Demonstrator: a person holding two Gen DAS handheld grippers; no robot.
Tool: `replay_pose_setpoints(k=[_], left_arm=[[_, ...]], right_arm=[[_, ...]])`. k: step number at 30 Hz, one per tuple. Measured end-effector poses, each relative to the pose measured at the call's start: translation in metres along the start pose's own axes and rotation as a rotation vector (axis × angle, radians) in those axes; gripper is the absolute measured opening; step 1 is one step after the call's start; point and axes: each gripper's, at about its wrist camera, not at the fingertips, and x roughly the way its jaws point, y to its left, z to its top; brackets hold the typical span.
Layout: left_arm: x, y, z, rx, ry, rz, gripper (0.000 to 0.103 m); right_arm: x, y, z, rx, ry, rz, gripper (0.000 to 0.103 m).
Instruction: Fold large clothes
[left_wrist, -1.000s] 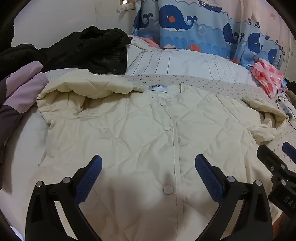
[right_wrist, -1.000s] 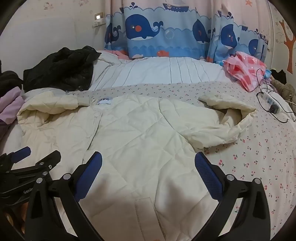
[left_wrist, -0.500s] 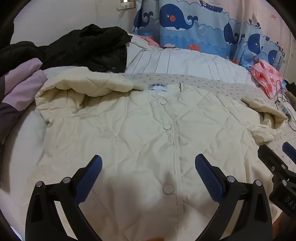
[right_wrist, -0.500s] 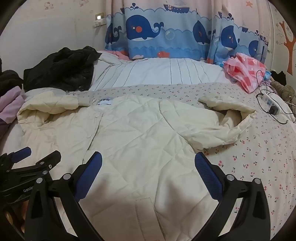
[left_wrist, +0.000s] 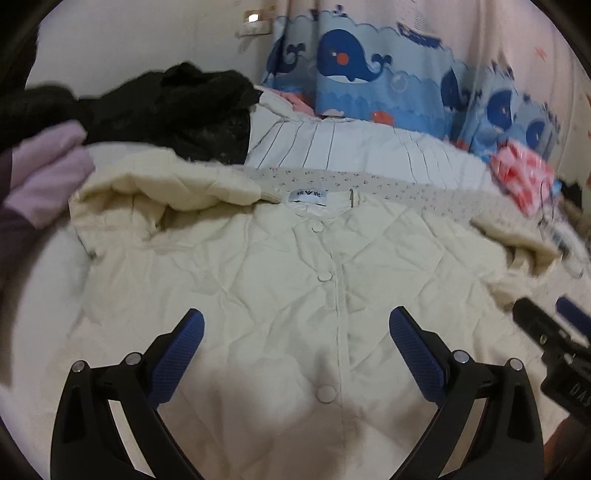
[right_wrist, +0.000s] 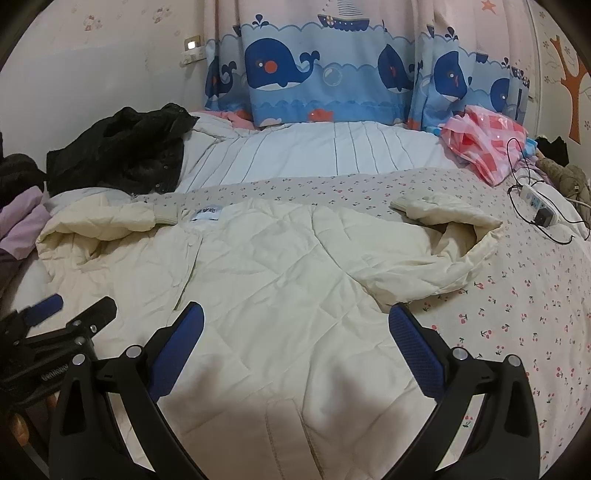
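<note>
On the bed (right_wrist: 524, 295), a cream quilted jacket (right_wrist: 280, 280) is lying spread out, front up and snapped shut, its collar label (left_wrist: 307, 196) pointing toward the whale-print curtain (right_wrist: 332, 74). Both sleeves are lying folded back toward the collar: one beside the label on the side nearer the black coat (right_wrist: 122, 147), the other curling on the cherry-print sheet toward the side with the power strip (right_wrist: 535, 203).

The left tongs (left_wrist: 295, 354) are hovering over the jacket's lower front with their blue pads wide apart and nothing between them; the button placket is running up between the pads, with one snap (left_wrist: 326, 393) just below them and another (left_wrist: 325, 276) farther up toward the collar. The right tongs (right_wrist: 295, 350) are hanging just beside them, also standing wide apart and empty, above the jacket's hem on the power-strip side, with their outer pad reaching the jacket's edge where it meets the sheet. Each pair is showing at the margin of the other's view.

Beyond the jacket's collar, a white pleated duvet (right_wrist: 314, 151) is lying under the curtain. A lilac garment (left_wrist: 48, 177) is sitting next to the black coat, off the jacket's shoulder, and a pink checked cloth (right_wrist: 487, 140) is resting near the power strip.
</note>
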Motion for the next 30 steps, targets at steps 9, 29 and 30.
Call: replay_pose_setpoints(k=[9,29,30], left_arm=[[0.012,0.004,-0.004,-0.063,0.028,-0.019,0.096],[0.020,-0.002,-0.008,-0.022,0.056,-0.010,0.096],[0.019,-0.003,-0.008,-0.022,0.056,-0.011,0.096]], right_arm=[[0.008,0.004,-0.004,-0.013,0.035,0.012,0.097],[0.009,0.006,-0.006,-0.019,0.038,0.019,0.097],[0.008,0.006,-0.006,-0.020,0.037,0.020,0.097]])
